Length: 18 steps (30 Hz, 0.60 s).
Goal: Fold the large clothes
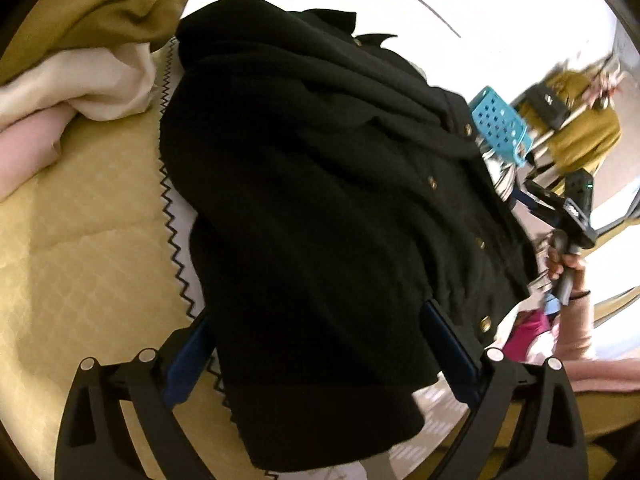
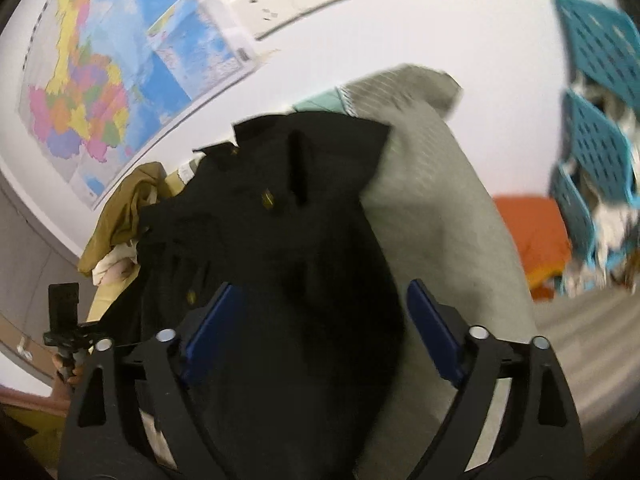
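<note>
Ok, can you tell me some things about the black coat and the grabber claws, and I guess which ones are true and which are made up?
1. The black coat has gold buttons. True.
2. The left gripper is clamped shut on a sock. False: its jaws stand wide open over the coat, and no sock shows.
3. A colourful map hangs on the wall. True.
4. The basket is red. False: it is blue-green with holes.
5. The right gripper is wide open. True.
6. The coat lies on a bare wooden floor. False: it lies on a yellow quilted cover.
</note>
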Available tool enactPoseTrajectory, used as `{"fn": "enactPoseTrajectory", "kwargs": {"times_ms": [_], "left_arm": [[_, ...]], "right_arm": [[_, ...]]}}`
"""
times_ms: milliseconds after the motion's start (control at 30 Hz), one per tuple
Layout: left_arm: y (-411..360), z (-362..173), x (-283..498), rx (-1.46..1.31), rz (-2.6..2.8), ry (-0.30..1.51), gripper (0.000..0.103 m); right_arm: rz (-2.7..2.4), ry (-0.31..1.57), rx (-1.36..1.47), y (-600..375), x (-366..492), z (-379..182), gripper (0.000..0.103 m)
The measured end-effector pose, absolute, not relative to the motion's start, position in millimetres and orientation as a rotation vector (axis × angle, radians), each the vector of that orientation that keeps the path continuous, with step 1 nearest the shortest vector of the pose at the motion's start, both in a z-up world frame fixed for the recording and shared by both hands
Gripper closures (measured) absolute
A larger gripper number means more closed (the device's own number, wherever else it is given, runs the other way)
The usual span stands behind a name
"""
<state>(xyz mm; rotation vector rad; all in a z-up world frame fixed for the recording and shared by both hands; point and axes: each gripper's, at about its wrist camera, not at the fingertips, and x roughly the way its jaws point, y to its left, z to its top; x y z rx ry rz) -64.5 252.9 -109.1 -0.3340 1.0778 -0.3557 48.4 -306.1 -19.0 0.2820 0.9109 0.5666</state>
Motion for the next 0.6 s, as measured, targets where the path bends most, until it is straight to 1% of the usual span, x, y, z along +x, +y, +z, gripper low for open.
{"fn": "enactPoseTrajectory", "kwargs": {"times_ms": [200, 267, 333, 400, 433, 467, 500, 533, 567, 600], "left_arm": [[253.1, -114.6, -71.1, -0.388, -0.361, 1.057, 0.007], [251.1, -115.1, -72.5, -0.39, -0.334, 1.045, 0.007], [245.7, -114.9, -73.9, -0.378, -0.303, 1.038, 0.007], [241.1, -114.7, -75.7, -0.391, -0.306, 1.023, 0.007], [240.0, -115.4, -75.8, -0.399, -0.297, 1.017, 0.012], [238.4, -114.0, -77.1, -0.379, -0.247, 1.008, 0.046], [237.1, -113.4, -76.7, -0.363, -0.224, 1.017, 0.073], [238.6, -111.6, -77.6, -0.406, -0.248, 1.021, 0.081], [241.7, -108.5, -79.9, -0.431, -0.251, 1.011, 0.089], [241.8, -102.5, -83.3, -0.436, -0.251, 0.996, 0.092]], "right_arm": [[0.646, 1.026, 0.382, -321.4, 9.3, -62.4, 0.011], [0.678, 1.001, 0.377, -317.6, 0.9, -61.4, 0.01], [0.765, 1.003, 0.41, -308.4, -4.0, -63.0, 0.012], [0.786, 0.993, 0.362, -296.5, -9.1, -63.8, 0.012], [0.787, 0.984, 0.353, -293.1, -10.6, -63.6, 0.014], [0.792, 0.984, 0.36, -290.9, -11.2, -63.0, 0.029], [0.794, 0.982, 0.378, -291.0, -11.4, -61.2, 0.058], [0.819, 0.983, 0.413, -292.8, -10.5, -60.3, 0.076], [0.853, 0.982, 0.456, -294.6, -11.0, -58.7, 0.089], [0.861, 0.97, 0.474, -296.5, -12.5, -56.0, 0.091]]}}
